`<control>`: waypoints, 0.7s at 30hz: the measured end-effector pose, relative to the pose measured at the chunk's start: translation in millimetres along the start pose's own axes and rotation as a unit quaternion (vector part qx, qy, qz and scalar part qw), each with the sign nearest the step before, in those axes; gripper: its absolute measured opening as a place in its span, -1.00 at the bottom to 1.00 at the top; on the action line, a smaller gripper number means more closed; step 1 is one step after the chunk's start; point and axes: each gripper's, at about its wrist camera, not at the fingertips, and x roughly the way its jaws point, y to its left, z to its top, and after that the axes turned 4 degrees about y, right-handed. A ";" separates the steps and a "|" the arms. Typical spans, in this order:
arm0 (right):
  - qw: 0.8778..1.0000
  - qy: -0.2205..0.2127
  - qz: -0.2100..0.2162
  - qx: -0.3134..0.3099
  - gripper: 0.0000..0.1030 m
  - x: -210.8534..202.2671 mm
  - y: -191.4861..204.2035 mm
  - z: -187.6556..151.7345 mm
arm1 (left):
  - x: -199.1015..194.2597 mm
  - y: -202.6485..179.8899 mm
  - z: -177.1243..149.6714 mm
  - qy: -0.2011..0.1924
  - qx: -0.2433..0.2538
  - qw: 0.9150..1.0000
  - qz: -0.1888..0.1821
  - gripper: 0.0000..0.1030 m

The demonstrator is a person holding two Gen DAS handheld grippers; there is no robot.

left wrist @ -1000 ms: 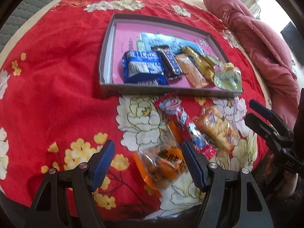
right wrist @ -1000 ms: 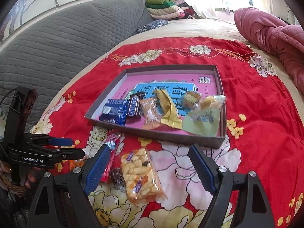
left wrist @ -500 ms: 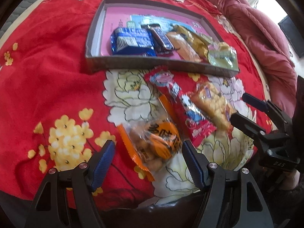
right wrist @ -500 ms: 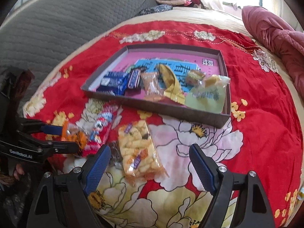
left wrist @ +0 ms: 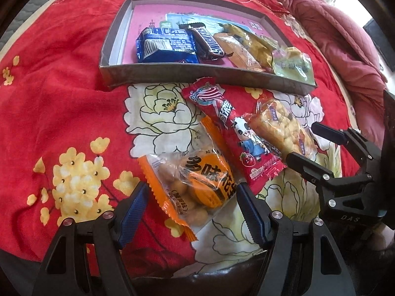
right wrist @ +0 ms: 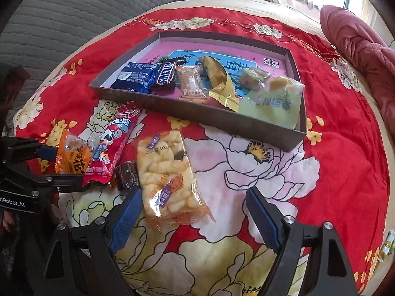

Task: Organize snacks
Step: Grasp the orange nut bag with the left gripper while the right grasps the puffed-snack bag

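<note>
A grey tray (left wrist: 197,76) (right wrist: 222,120) with a pink floor lies on the red bedspread. It holds a blue biscuit pack (left wrist: 167,45), a Snickers bar (right wrist: 166,74) and several other packets. In front of it lie a red strawberry packet (left wrist: 237,138), an orange peanut packet (left wrist: 197,182) (right wrist: 72,157), a yellow puffed-snack pack (right wrist: 167,175) (left wrist: 281,128) and a small dark candy (right wrist: 127,176). My left gripper (left wrist: 191,209) (right wrist: 53,166) is open and straddles the orange packet without pressing on it. My right gripper (right wrist: 193,212) (left wrist: 313,148) is open just over the near end of the yellow pack.
The red floral bedspread (left wrist: 61,86) covers the bed. A pink quilt (left wrist: 333,32) is bunched at the right, a grey quilted cover (right wrist: 74,7) lies at the far left. One small packet (right wrist: 386,245) sits alone near the bedspread's right edge.
Both grippers have sunk toward the loose snacks and tipped further down. The orange packet now sits between the left fingers, and the yellow pack is closer to the right ones. Jaw widths are unchanged.
</note>
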 end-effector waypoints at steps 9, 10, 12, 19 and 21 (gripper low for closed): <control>1.000 -0.008 -0.001 -0.009 0.64 14.9 0.8 9.2 | 2.0 7.4 4.8 -0.018 -0.014 1.000 -0.008 0.45; 1.000 -0.008 -0.003 -0.010 0.64 16.6 0.8 10.2 | 2.1 7.2 5.0 -0.020 -0.015 1.000 -0.008 0.45; 1.000 -0.013 -0.014 -0.016 0.64 20.7 1.5 13.5 | 2.2 7.9 6.1 -0.023 -0.018 1.000 -0.008 0.45; 0.999 -0.021 -0.030 -0.037 0.63 31.3 6.0 20.5 | 2.8 9.8 10.1 -0.036 -0.021 0.999 -0.006 0.45; 0.999 -0.019 -0.023 -0.033 0.63 34.0 4.2 21.2 | 4.5 10.8 11.7 -0.036 -0.021 0.999 -0.007 0.45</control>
